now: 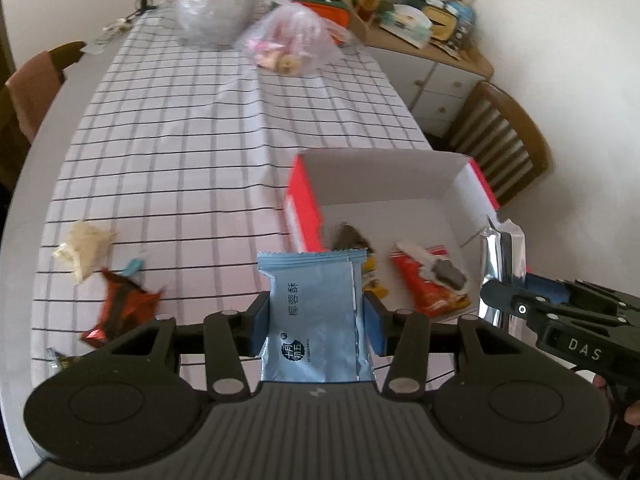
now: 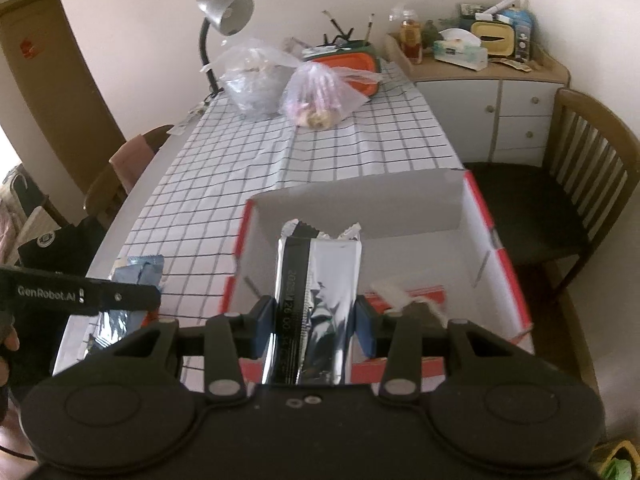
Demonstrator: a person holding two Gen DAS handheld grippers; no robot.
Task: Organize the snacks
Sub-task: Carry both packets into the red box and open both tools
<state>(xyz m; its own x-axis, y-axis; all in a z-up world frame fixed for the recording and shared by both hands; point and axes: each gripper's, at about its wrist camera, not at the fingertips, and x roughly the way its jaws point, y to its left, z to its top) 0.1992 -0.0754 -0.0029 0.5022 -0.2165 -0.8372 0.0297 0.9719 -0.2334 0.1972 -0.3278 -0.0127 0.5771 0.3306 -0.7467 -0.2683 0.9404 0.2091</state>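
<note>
Below, each gripper carries one snack above the bench (image 1: 168, 152), which is covered by a checked cloth. Left gripper (image 1: 316, 322): its fingers (image 1: 262, 326) clamp a light blue packet (image 1: 316, 320) by its two long edges, just left of the red-sided box (image 2: 476, 216). Right gripper (image 2: 316, 328): its fingers (image 2: 365, 330) pinch a silver foil packet (image 2: 320, 296) upright over the box's near edge. Inside the box lie a red wrapper (image 1: 430, 284) and a dark wrapper (image 1: 350, 238). Loose snacks, among them a cream packet (image 1: 84, 250) and a red-brown wrapper (image 1: 120, 306), rest on the cloth to the left.
</note>
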